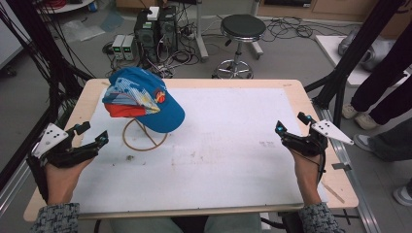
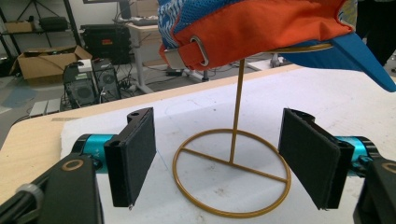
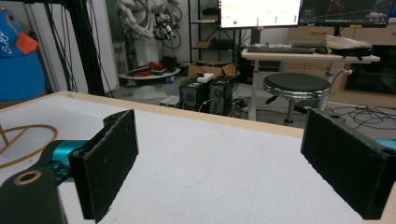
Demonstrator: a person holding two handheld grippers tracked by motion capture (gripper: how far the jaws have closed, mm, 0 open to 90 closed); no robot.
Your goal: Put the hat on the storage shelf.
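Observation:
A blue cap with an orange back strap rests on a thin gold wire stand at the left back of the white mat. My left gripper sits low at the mat's left edge, open, pointing at the stand. In the left gripper view its black pads stand wide apart, with the stand's pole and the cap beyond them and nothing between them. My right gripper rests at the mat's right edge, open and empty. The cap shows far left in the right gripper view.
The wooden table carries the mat. Behind it stand a black stool and computer towers amid cables on the floor. A person's legs are at the right, beside black frame posts.

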